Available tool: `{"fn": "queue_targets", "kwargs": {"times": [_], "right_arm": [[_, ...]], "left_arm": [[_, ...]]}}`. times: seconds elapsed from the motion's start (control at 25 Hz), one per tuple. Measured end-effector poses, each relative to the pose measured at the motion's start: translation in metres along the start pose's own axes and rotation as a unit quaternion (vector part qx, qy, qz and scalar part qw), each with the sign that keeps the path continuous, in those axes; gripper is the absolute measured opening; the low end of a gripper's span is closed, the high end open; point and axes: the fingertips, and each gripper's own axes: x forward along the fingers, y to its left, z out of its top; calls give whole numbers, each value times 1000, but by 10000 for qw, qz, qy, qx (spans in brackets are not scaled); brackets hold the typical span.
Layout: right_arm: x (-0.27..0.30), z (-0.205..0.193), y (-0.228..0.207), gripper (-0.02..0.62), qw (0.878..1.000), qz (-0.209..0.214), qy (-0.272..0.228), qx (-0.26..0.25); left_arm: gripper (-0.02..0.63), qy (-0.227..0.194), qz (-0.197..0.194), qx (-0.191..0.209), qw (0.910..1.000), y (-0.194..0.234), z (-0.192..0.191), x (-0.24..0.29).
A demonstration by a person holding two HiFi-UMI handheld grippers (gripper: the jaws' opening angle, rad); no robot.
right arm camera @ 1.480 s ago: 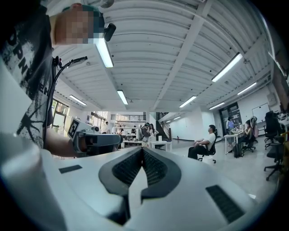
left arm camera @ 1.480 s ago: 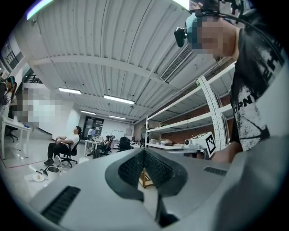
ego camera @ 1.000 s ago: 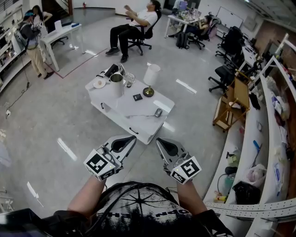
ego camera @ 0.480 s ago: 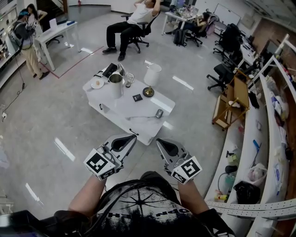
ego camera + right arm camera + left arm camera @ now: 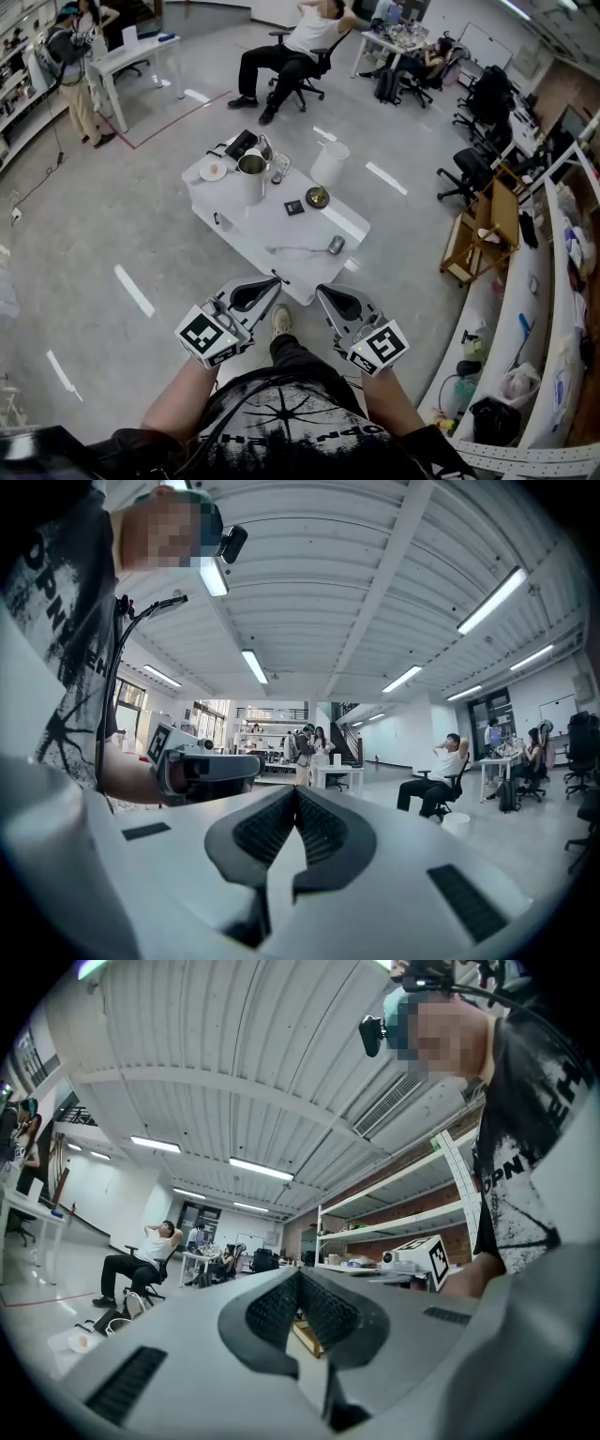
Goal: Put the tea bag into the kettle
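The low white table (image 5: 246,221) stands ahead on the grey floor. On it a metal kettle (image 5: 251,177) stands upright near the far left corner. A small dark square tea bag (image 5: 294,207) lies flat near the table's middle. My left gripper (image 5: 273,281) and right gripper (image 5: 320,290) hover side by side in front of my chest, short of the table's near edge. Both point toward the table, shut and empty. In the left gripper view the left gripper's tips (image 5: 300,1273) meet. The right gripper's tips (image 5: 295,792) likewise meet in the right gripper view.
Also on the table are a white cylinder (image 5: 329,162), a brass dish (image 5: 318,197), a long spoon (image 5: 333,246), a small plate (image 5: 213,171) and a black device (image 5: 242,143). A person sits in an office chair (image 5: 302,58) beyond. Desks and shelves line the right side.
The table has shifted right and slightly lower in the head view. A shoe now shows between the grippers. Both grippers stay shut in the same spot.
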Motion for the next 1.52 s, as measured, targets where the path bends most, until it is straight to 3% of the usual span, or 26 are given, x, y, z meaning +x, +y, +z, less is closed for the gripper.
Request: {"fn": "queue_targets", "kwargs": {"times": [0.52,1.0,1.52], "right_arm": [[93,-17,-116,9,9982,547,-34,240],[172,-27,-253,9,9955,885,7,334],[216,-28,-313,9,9928,1067,-221,496]], "left_arm": [[6,206,549,-179,9981,115,-14,75],[6,307,790,25,9964,229,-14,175],[6,432,1099,145,9929,286,-9,204]]}}
